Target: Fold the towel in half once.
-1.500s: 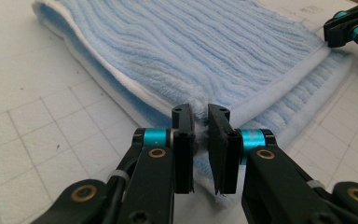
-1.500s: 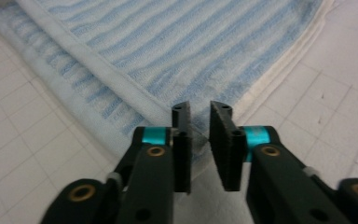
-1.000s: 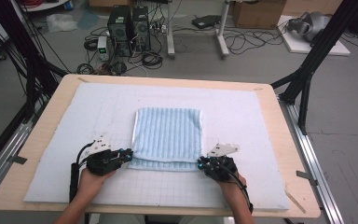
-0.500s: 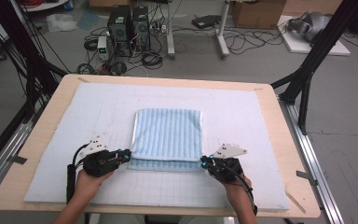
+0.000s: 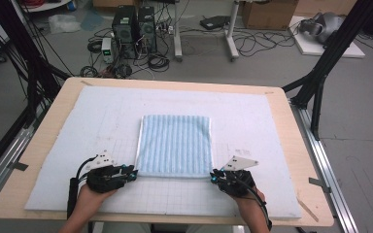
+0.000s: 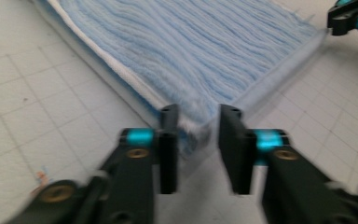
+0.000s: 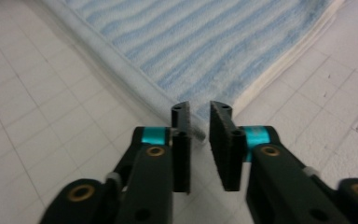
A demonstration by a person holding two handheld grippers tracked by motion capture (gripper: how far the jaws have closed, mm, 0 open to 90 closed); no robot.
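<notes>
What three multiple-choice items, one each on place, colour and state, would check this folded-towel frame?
1. Where do the two grippers sit?
A at the towel's near corners
B at its far corners
C on its centre

2. What colour is the towel?
A red
B blue-and-white striped
C plain green

3. How does the towel lie?
A crumpled
B rolled
C folded flat

Key: 1 A, left gripper and right gripper flank the near edge; 2 B, the blue-and-white striped terry towel shows it; 3 C, it lies as a flat rectangle on the white gridded mat.

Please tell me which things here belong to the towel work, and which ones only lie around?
Belong to the work:
- folded blue striped towel
- left gripper, jaws just opened at its near corner
- right gripper, likewise
- white gridded mat

Only lying around:
- computer towers
- floor cables
- cardboard box
</notes>
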